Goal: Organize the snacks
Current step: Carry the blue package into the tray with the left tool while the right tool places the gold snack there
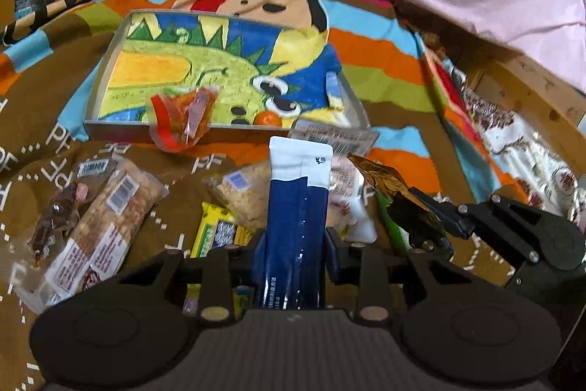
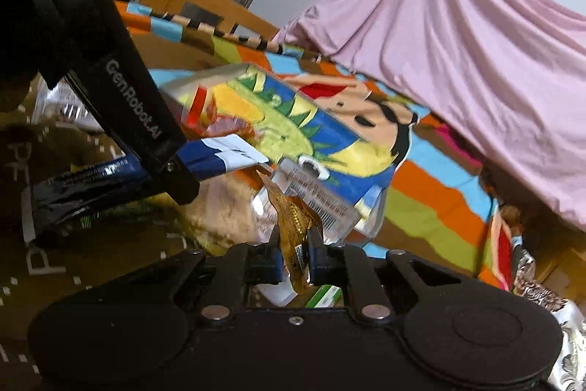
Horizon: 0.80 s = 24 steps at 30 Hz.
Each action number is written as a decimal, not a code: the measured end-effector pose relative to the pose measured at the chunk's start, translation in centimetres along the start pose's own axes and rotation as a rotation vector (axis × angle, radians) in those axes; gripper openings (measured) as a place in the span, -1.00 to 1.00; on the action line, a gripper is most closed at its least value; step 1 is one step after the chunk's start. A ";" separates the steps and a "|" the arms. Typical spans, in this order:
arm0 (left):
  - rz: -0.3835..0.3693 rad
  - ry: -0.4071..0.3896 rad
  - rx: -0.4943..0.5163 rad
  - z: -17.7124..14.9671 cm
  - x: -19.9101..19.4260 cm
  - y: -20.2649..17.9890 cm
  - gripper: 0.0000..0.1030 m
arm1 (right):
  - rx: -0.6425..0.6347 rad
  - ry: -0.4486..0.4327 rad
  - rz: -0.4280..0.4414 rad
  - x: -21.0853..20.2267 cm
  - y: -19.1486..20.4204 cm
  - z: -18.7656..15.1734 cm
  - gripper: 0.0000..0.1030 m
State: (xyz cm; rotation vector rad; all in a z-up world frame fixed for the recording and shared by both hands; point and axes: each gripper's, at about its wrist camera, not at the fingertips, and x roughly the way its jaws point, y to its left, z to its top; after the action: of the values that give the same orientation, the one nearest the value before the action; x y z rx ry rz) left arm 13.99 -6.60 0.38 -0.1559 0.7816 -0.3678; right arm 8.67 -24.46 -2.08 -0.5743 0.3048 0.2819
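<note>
left wrist view: a blue sachet [image 1: 295, 207] is clamped by the left gripper [image 1: 293, 240]; a gold packet [image 2: 293, 226] is pinched by the right gripper [image 2: 295, 257].

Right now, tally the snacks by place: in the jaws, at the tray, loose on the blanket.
Held in jaws: 2 - blue pouch, golden packet
At tray: 2 - orange-red packet, orange ball
Loose on blanket: 7 - brown packet, biscuit pack, yellow bar, puffed-snack bag, barcoded packet, white packet, green packet
Total: 11, some partly hidden

Glossy blue pouch [image 1: 296, 215], seemingly plastic; matt blanket [image 1: 384, 61]
</note>
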 end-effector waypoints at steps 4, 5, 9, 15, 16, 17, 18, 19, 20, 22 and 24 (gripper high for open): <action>-0.011 -0.043 0.007 1.3 -0.7 -0.5 -0.32 | 0.004 -0.057 -0.029 -0.7 -0.9 1.3 -0.76; -0.014 -0.051 0.005 1.9 -0.7 -0.5 -0.32 | 0.010 -0.064 -0.034 -0.8 -1.2 1.7 -0.76; -0.018 -0.087 -0.017 4.3 -0.4 0.0 -0.32 | 0.016 -0.094 -0.058 -0.1 -2.7 3.2 -0.75; -0.005 -0.158 -0.010 9.0 1.9 1.4 -0.32 | 0.108 -0.092 -0.068 5.0 -5.9 5.4 -0.75; 0.004 -0.165 -0.006 9.9 2.6 1.8 -0.32 | 0.134 -0.086 -0.068 6.1 -6.5 5.7 -0.75; 0.011 -0.170 -0.003 10.6 3.3 2.1 -0.32 | 0.163 -0.077 -0.067 7.4 -7.1 6.0 -0.75; 0.015 -0.174 -0.004 11.3 4.1 2.5 -0.32 | 0.180 -0.070 -0.066 8.6 -7.5 6.1 -0.75; 0.020 -0.176 -0.006 11.9 4.9 2.8 -0.32 | 0.192 -0.063 -0.069 9.7 -7.8 6.2 -0.75; 0.024 -0.178 -0.012 12.6 5.8 3.2 -0.32 | 0.201 -0.056 -0.072 11.0 -8.2 6.3 -0.75; 0.027 -0.176 -0.024 13.5 7.7 3.7 -0.32 | 0.215 -0.036 -0.077 13.2 -8.6 6.2 -0.75; 0.031 -0.172 -0.034 14.1 9.5 4.2 -0.32 | 0.226 -0.010 -0.076 15.2 -9.0 6.0 -0.75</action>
State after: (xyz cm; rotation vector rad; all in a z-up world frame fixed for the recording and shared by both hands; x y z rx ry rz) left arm 31.34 -6.30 2.92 -0.2046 0.6197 -0.3072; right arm 26.88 -25.62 1.65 -0.3608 0.2996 0.1742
